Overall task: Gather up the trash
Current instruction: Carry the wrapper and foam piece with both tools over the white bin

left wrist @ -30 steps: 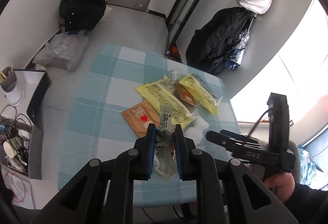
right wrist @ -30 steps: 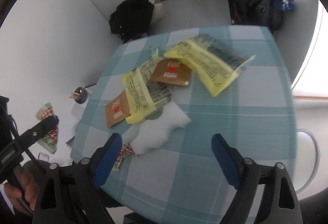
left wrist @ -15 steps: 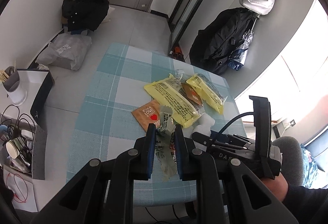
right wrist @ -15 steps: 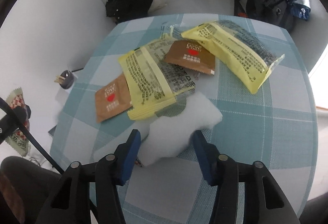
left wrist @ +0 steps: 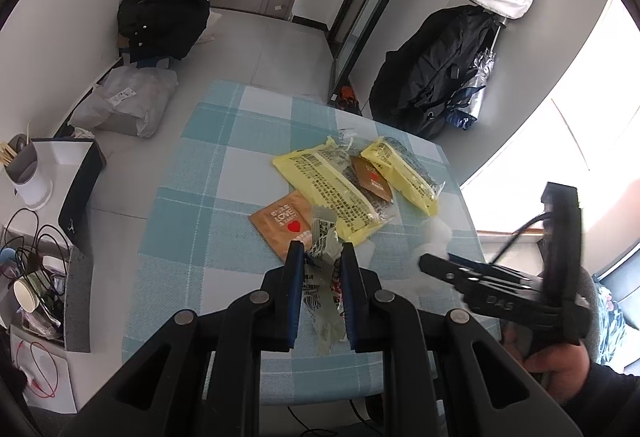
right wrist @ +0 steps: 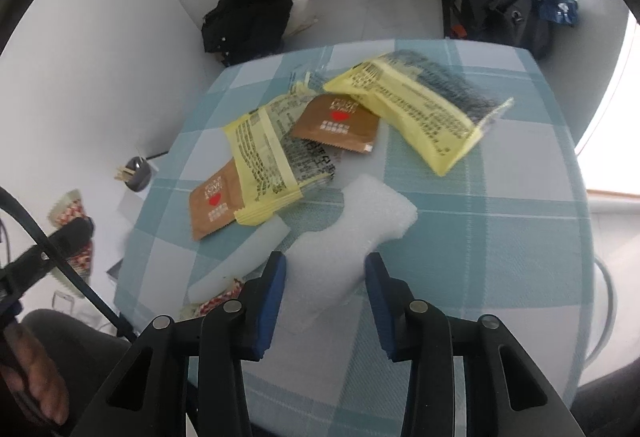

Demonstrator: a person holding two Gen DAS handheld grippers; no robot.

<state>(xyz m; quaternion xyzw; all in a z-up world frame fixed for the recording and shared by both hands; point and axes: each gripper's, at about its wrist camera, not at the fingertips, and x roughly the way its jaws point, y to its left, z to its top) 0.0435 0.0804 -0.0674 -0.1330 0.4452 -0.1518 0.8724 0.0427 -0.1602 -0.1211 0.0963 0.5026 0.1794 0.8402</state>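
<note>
Since 1 second ago, the right gripper (right wrist: 325,269) has narrowed around the white foam piece (right wrist: 352,233), seemingly touching; the left gripper (left wrist: 319,261) stays clamped on a crumpled wrapper (left wrist: 322,257) above the tabletop (left wrist: 192,221).

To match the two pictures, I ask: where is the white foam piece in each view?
Left wrist view: white foam piece at right of centre, beside the right gripper.
Right wrist view: low centre, between the open right gripper's fingers.
Shared landmark: brown heart sachet.

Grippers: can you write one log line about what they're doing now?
left gripper: shut on crumpled wrapper | right gripper: open around white foam piece | foam on checkered table
</note>
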